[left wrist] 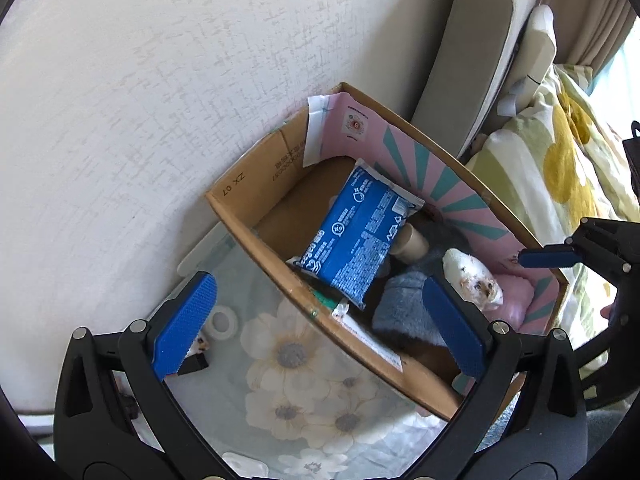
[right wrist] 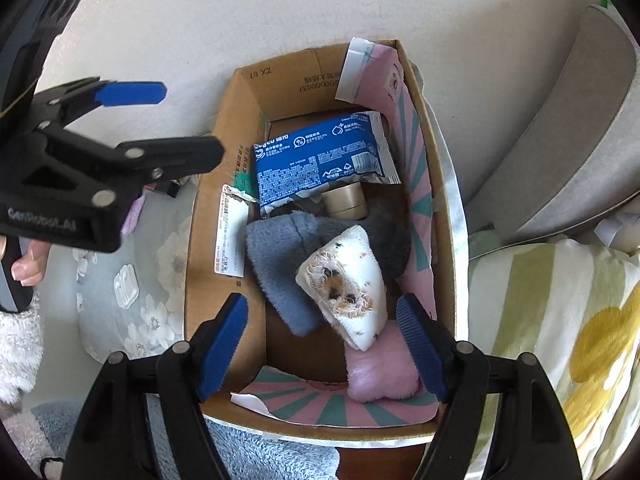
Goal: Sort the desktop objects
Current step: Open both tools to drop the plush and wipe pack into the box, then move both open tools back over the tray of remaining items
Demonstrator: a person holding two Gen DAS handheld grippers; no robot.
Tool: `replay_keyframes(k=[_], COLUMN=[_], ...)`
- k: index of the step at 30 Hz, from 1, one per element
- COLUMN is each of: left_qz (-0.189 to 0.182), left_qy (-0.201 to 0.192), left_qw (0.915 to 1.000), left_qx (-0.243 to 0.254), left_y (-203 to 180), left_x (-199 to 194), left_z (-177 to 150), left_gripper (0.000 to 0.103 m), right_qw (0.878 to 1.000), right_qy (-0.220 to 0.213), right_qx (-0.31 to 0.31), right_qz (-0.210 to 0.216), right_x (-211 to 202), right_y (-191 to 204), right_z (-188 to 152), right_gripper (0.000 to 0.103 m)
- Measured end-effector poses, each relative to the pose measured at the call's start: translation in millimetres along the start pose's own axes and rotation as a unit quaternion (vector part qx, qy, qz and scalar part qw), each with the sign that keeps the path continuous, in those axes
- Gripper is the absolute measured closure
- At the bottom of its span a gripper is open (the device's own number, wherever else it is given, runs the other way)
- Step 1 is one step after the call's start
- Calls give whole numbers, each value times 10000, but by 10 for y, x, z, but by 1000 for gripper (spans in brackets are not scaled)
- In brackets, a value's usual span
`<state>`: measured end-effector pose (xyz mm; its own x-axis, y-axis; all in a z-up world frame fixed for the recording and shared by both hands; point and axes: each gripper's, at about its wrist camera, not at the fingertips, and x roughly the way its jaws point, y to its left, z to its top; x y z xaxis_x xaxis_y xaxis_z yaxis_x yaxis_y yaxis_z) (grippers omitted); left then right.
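An open cardboard box (left wrist: 256, 236) (right wrist: 208, 248) stands against the wall. In it lie a blue wipes pack (left wrist: 352, 236) (right wrist: 320, 160), a tape roll (left wrist: 412, 244) (right wrist: 346, 200), a grey-blue fluffy cloth (left wrist: 404, 304) (right wrist: 280, 264), a white patterned sock (left wrist: 472, 280) (right wrist: 348, 284) and a pink fluffy item (left wrist: 516, 296) (right wrist: 380, 376). My left gripper (left wrist: 320, 320) is open and empty above the box's near wall; it also shows in the right wrist view (right wrist: 176, 124). My right gripper (right wrist: 320, 344) is open and empty over the sock and pink item; one finger (left wrist: 548, 258) shows in the left wrist view.
A floral cloth (left wrist: 304, 396) covers the desk left of the box. On it lie a white tape roll (left wrist: 222, 322), a small dark item (left wrist: 196, 362) and a clear plastic case (right wrist: 126, 286). A grey chair back (right wrist: 572, 128) and striped bedding (right wrist: 560, 340) are to the right.
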<state>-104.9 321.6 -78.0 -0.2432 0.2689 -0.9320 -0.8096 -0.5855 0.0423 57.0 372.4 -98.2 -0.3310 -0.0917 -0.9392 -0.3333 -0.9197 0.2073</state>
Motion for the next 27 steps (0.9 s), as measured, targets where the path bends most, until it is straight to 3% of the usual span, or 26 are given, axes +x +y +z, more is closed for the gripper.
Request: replay_keyframes(k=[15,27], left_qz=[60,318], left_qy=[-417,-616], left_qw=[9973,9847], left_qx=[-609,-1596], left_y=[458,1124], left_x=[-519,-828], left_z=[-509,-1127], left_gripper=[0,0], right_qw=[10000,9981], right_qy=[-61,-129], right_qx=[-22,-606], right_qz=[-75,-48], right_x=[-69,-74], right_y=[274,765], right_z=[129,333], right_gripper=[30,30])
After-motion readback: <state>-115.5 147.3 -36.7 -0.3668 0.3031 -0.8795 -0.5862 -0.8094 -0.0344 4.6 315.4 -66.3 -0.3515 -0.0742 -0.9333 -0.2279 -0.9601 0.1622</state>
